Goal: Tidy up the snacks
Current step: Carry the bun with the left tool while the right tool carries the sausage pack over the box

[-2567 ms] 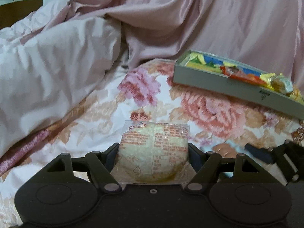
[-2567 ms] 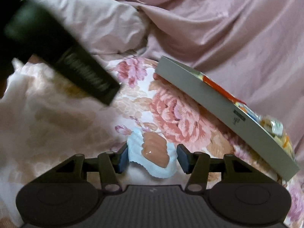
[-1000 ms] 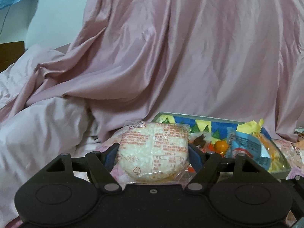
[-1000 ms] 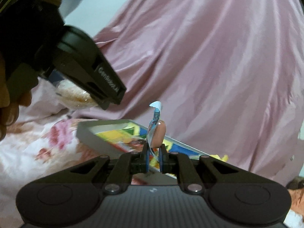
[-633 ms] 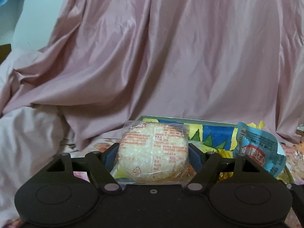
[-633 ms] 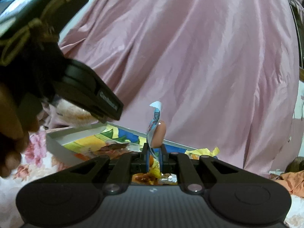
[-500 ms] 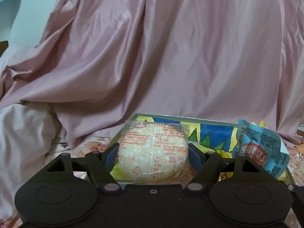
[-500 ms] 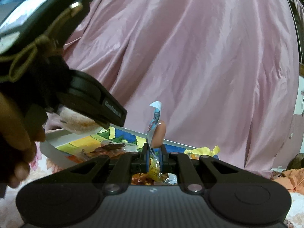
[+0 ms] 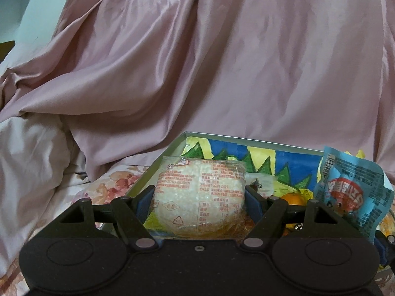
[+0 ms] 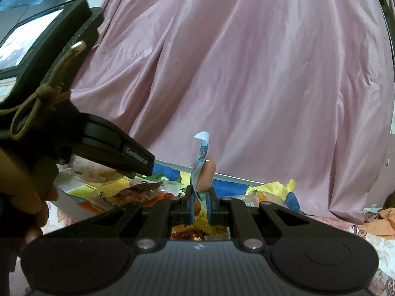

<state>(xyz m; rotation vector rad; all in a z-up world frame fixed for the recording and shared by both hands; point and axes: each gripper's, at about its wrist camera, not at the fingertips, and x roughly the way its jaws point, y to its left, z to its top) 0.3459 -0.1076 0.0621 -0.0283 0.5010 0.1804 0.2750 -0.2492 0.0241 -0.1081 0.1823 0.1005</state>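
The step in hand looks like the drop-off: both claws are carrying a snack over the box, and the next move, I think, is to lower each one and let go so the snack lands inside, not on the bed.

In the left wrist view, at the lower left of the frame, there is the flowery bed sheet (image 9: 108, 185); in the lower middle the left claw (image 9: 198, 197) is clenched on a round rice cake pack (image 9: 200, 194), one finger on each side of it; the pack sits in front of the near left corner of the box (image 9: 158, 167); I cannot tell if it is fully past the rim, so it may need to go a bit further in. At the lower right a blue snack packet (image 9: 350, 192) stands up.

In the right wrist view, the left claw fills the left side; in the lower middle the right claw (image 10: 199, 203) is pinched tight on the blue snack packet, held upright above the box.

The box has a bright painted bottom of blue, yellow and green; inside it are a small orange (image 9: 292, 198), yellow wrappers (image 10: 271, 187) and some brown and red packs jumbled together; it is already quite full.
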